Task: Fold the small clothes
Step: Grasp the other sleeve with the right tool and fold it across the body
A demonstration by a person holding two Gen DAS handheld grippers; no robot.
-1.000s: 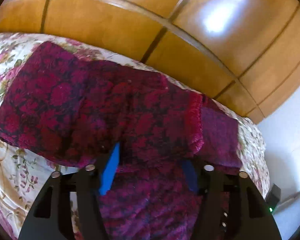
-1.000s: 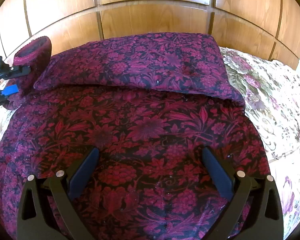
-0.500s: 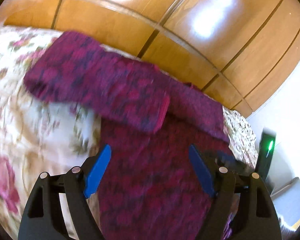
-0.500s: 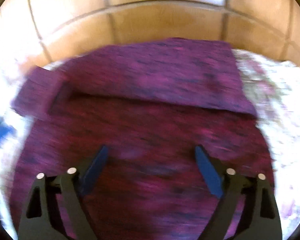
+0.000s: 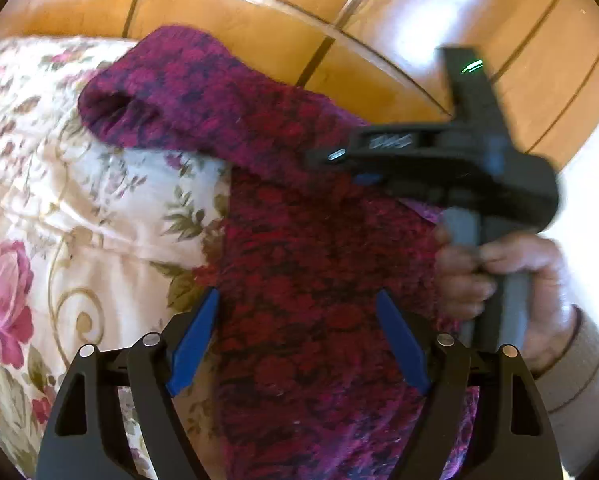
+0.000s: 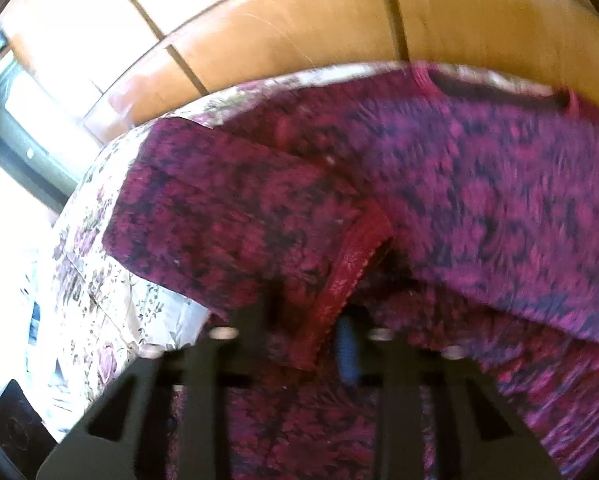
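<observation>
A dark red and purple floral garment (image 5: 307,280) lies on a floral bedspread (image 5: 59,208). My left gripper (image 5: 297,344) is open and empty, just above the garment's body. One sleeve (image 5: 187,92) is folded across the top. In the left wrist view my right gripper (image 5: 355,172) reaches across at the sleeve's end. In the blurred right wrist view my right gripper (image 6: 311,336) has its jaws close together around the sleeve's red cuff (image 6: 347,276). The garment (image 6: 499,208) fills that view.
A wooden headboard (image 5: 339,20) runs along the far edge of the bed. The bedspread (image 6: 99,288) shows at the left of the garment. A dark object (image 6: 11,420) lies at the lower left of the right wrist view.
My left gripper let go of the sleeve, opened and drew back. My right gripper moved left across the garment and closed on the sleeve's cuff.
</observation>
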